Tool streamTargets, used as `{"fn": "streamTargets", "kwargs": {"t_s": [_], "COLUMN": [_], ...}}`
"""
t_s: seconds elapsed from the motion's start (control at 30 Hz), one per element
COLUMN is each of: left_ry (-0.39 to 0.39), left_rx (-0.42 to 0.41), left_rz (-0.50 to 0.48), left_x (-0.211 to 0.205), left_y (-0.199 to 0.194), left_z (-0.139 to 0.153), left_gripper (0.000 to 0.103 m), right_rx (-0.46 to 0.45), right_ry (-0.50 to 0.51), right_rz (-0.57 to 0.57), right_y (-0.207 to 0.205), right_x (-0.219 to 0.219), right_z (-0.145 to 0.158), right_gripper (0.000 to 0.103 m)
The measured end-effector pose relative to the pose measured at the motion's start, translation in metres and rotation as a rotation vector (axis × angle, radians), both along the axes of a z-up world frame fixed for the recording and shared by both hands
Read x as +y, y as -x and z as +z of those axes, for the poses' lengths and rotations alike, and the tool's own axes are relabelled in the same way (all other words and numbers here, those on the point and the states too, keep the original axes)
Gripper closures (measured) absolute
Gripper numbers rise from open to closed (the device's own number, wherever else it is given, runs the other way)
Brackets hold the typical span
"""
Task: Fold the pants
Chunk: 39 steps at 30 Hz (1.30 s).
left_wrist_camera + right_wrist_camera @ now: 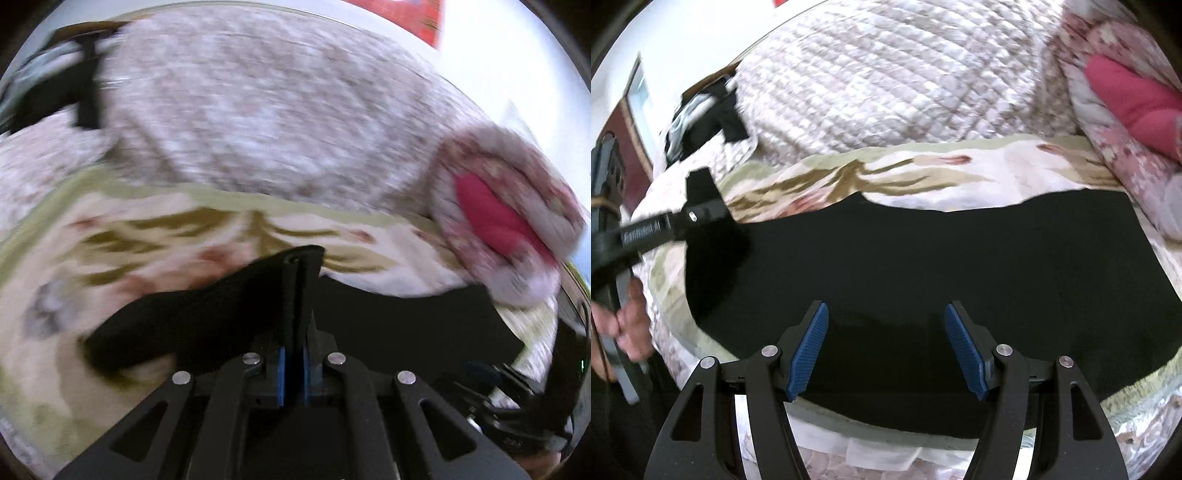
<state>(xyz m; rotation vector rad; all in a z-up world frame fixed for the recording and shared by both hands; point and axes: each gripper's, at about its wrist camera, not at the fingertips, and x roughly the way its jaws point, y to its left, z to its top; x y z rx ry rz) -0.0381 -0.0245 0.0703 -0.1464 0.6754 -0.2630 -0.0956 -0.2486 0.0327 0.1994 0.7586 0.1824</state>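
Observation:
Black pants (905, 266) lie spread flat across a floral bed cover. In the left wrist view my left gripper (295, 266) is shut on a raised fold of the black pants (207, 310) at their left end. That view is blurred. The left gripper also shows at the left of the right wrist view (701, 206), at the pants' left edge. My right gripper (886, 325) is open and empty, its blue pads (809, 347) hovering above the near edge of the pants.
A quilted white blanket (886, 81) is piled behind the pants. A floral pillow with a pink cushion (1137, 99) lies at the right. Dark clothes (701, 114) sit at the back left. The bed's front edge (871, 454) is just below the right gripper.

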Motion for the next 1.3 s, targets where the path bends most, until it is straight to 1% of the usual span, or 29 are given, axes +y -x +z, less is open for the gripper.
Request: {"fn": "streamTargets", "kwargs": {"t_s": [0.1, 0.2, 0.27, 0.33, 0.37, 0.43, 0.5, 0.57, 0.63, 0.67, 0.73, 0.8, 0.87, 0.93, 1.0, 1.07, 1.13, 1.2, 1.27, 1.3], "left_ry": [-0.019, -0.026, -0.036, -0.040, -0.026, 0.008, 0.032, 0.054, 0.068, 0.080, 0.101, 0.108, 0.101, 0.113, 0.135, 0.155, 0.164, 0.156, 0.154, 0.169], "left_rx": [0.050, 0.120, 0.150, 0.143, 0.146, 0.158, 0.165, 0.151, 0.126, 0.106, 0.060, 0.026, 0.042, 0.107, 0.153, 0.188, 0.193, 0.185, 0.158, 0.142], "left_rz": [-0.117, -0.196, -0.223, -0.235, -0.242, -0.257, -0.287, -0.320, -0.342, -0.338, -0.294, -0.196, -0.099, -0.025, 0.009, -0.007, -0.049, -0.102, -0.141, -0.163], "left_x": [-0.037, -0.058, -0.065, -0.065, -0.062, -0.059, -0.057, -0.055, -0.051, -0.045, -0.029, -0.008, 0.012, 0.028, 0.036, 0.034, 0.025, 0.012, 0.000, -0.005], "left_y": [-0.001, 0.002, 0.006, 0.010, 0.011, 0.013, 0.017, 0.028, 0.041, 0.046, 0.053, 0.052, 0.042, 0.025, 0.013, 0.004, -0.001, -0.009, -0.021, -0.027], "left_z": [-0.019, -0.045, -0.056, -0.057, -0.055, -0.052, -0.049, -0.044, -0.035, -0.030, -0.020, -0.014, -0.018, -0.029, -0.043, -0.053, -0.056, -0.052, -0.041, -0.034], "left_gripper": [0.095, 0.095, 0.095, 0.095, 0.094, 0.085, 0.068, 0.060, 0.059, 0.059, 0.054, 0.044, 0.042, 0.042, 0.042, 0.044, 0.045, 0.067, 0.074, 0.074], "right_rx": [0.010, 0.021, 0.028, 0.034, 0.036, 0.038, 0.040, 0.041, 0.043, 0.042, 0.037, 0.035, 0.035, 0.032, 0.029, 0.028, 0.032, 0.035, 0.032, 0.028], "right_ry": [-0.034, -0.058, -0.070, -0.075, -0.076, -0.074, -0.070, -0.066, -0.064, -0.063, -0.065, -0.064, -0.066, -0.064, -0.063, -0.064, -0.067, -0.076, -0.077, -0.082], "right_rz": [-0.037, -0.056, -0.062, -0.066, -0.066, -0.067, -0.065, -0.065, -0.065, -0.065, -0.064, -0.064, -0.063, -0.060, -0.057, -0.061, -0.062, -0.064, -0.063, -0.058], "right_y": [-0.001, -0.001, -0.001, -0.002, -0.002, -0.003, -0.004, -0.003, -0.004, -0.004, -0.004, -0.004, -0.004, -0.004, -0.004, -0.004, -0.004, -0.006, -0.005, -0.005], "right_x": [-0.011, -0.016, -0.019, -0.019, -0.019, -0.019, -0.018, -0.017, -0.016, -0.016, -0.016, -0.015, -0.014, -0.013, -0.012, -0.012, -0.012, -0.013, -0.013, -0.013], "right_z": [0.000, -0.001, -0.002, -0.003, -0.004, -0.004, -0.005, -0.006, -0.006, -0.006, -0.006, -0.007, -0.007, -0.006, -0.005, -0.005, -0.005, -0.005, -0.005, -0.004], "right_gripper": [0.037, 0.037, 0.037, 0.037, 0.037, 0.037, 0.037, 0.037, 0.037, 0.037, 0.037, 0.037, 0.037, 0.037, 0.037, 0.037, 0.037, 0.037, 0.037, 0.037]}}
